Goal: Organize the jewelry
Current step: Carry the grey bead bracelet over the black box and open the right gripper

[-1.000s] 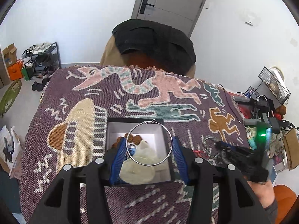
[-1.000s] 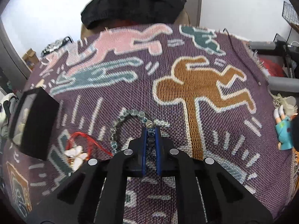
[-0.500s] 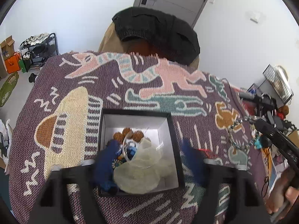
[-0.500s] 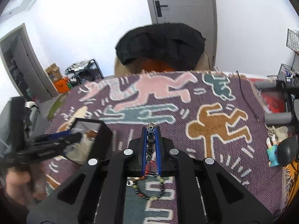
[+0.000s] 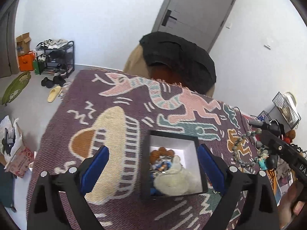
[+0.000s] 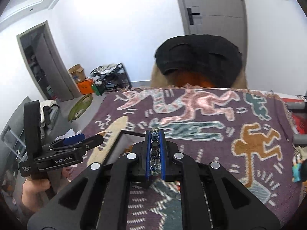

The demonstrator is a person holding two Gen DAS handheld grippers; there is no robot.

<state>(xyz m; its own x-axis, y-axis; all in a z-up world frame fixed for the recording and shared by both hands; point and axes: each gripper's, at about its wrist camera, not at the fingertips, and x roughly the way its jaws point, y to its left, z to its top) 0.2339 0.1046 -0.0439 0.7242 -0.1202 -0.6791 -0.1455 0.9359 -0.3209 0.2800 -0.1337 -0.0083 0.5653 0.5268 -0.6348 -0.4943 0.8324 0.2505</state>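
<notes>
From your left wrist camera: your left gripper (image 5: 153,164) hangs over the black square box with white lining (image 5: 191,143), which sits near the front edge of the table under a purple woven blanket with cartoon figures (image 5: 119,118). The jaws have just been opening and now stand wide apart with nothing between them. Inside the box lie a pale translucent pouch (image 5: 172,182), brown round beads (image 5: 159,152) and some blue pieces too blurred to name, so part of the sorting looks done. Toward the table's right edge, your right gripper (image 5: 257,132) carries a grey-green beaded bracelet (image 5: 238,149) that dangles in the air. The black body of that gripper bears white letters, of which only "DA" can be read.

From your right wrist camera: your right gripper (image 6: 155,149) has its blue pads closed tight on the string of dark glass beads (image 6: 154,153), lifted above the blanket and aimed at the box (image 6: 132,133). This bracelet, by the look of it, is yet to go in. Your left gripper (image 6: 90,140), at the table's left edge, reads "GenRobot.AI"; a smaller label below it is too small to make out.
</notes>
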